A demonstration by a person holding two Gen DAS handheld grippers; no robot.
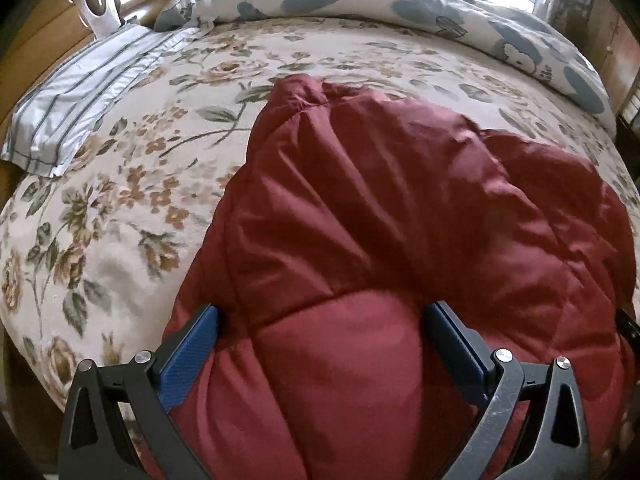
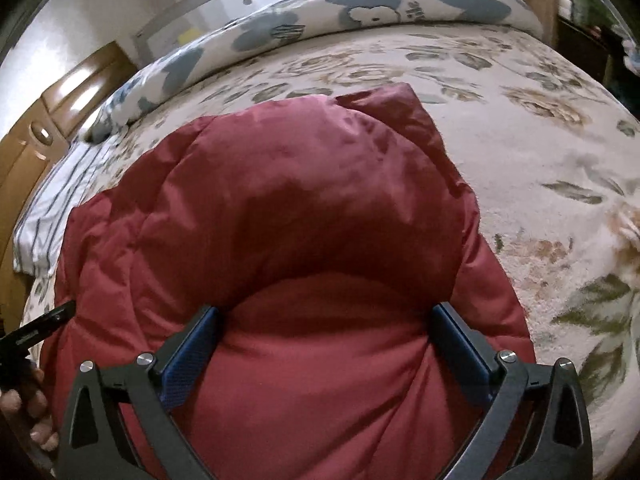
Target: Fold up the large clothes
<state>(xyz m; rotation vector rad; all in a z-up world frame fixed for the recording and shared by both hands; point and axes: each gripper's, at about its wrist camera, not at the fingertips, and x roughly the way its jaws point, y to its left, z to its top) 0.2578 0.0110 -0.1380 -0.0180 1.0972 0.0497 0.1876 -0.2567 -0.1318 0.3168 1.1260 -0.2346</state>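
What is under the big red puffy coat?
The red puffy coat lies on a flowery bedspread, which shows all around it. Whether anything else sits beneath it cannot be seen, because the coat covers that spot.

Right tongs (image 2: 324, 334) spread wide over puffy red quilted jacket (image 2: 280, 208), floral bedspread (image 2: 520, 160) beneath

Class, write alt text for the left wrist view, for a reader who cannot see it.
An open left claw straddles a puffy dark red quilted jacket bunched on a floral bedspread. A striped pillow lies at the far left, and a blue-patterned duvet is rolled along the far edge.
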